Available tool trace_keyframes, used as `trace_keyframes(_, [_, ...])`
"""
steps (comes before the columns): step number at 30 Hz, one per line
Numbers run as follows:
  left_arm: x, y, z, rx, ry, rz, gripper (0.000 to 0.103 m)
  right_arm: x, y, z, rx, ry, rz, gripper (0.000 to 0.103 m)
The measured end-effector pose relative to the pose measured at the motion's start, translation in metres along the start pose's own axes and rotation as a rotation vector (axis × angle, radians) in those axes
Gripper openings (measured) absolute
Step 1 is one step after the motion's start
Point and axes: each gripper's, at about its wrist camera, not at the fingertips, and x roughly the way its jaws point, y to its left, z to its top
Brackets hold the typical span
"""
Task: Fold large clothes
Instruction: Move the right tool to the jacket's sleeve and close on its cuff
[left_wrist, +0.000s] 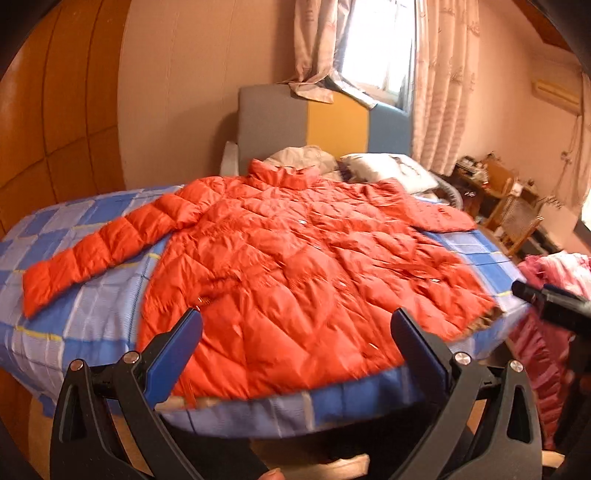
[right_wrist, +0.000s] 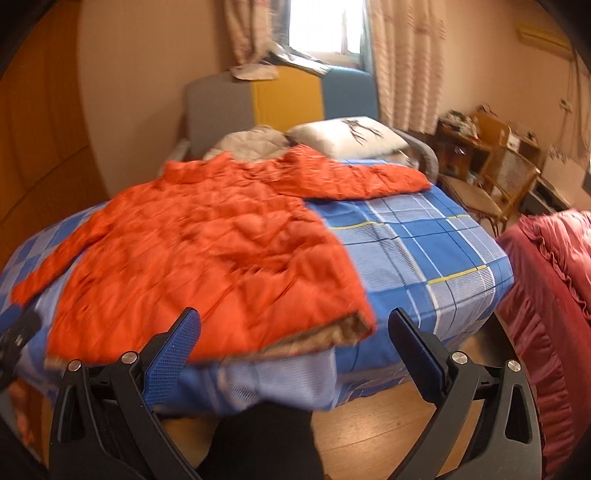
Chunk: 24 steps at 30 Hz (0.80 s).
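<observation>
Quilted puffy orange jacket outspread

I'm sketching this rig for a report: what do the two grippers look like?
Both match. The left gripper and right gripper each have two black plastic arms with triangular cutouts and silver round bolts, ending in flat blue textured pads. No cables or markings show.
</observation>
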Motion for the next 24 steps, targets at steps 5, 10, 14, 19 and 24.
trace_keyframes(5, [0.039, 0.007, 0.024, 0.004, 0.055, 0.0, 0.101, 0.064, -0.025, 0.034, 0.072, 0.063, -0.059, 0.1])
trace_keyframes(10, [0.081, 0.015, 0.038, -0.027, 0.108, 0.018, 0.101, 0.132, -0.055, 0.061, 0.145, 0.134, -0.115, 0.1])
trace_keyframes(14, [0.112, 0.016, 0.044, -0.015, 0.138, 0.062, 0.101, 0.179, -0.081, 0.083, 0.206, 0.167, -0.16, 0.1])
trace_keyframes(19, [0.147, 0.025, 0.046, -0.005, 0.173, 0.09, 0.101, 0.228, -0.107, 0.101, 0.251, 0.198, -0.21, 0.1])
trace_keyframes(24, [0.165, 0.046, 0.046, -0.037, 0.195, 0.089, 0.101, 0.267, -0.133, 0.126, 0.271, 0.205, -0.211, 0.093])
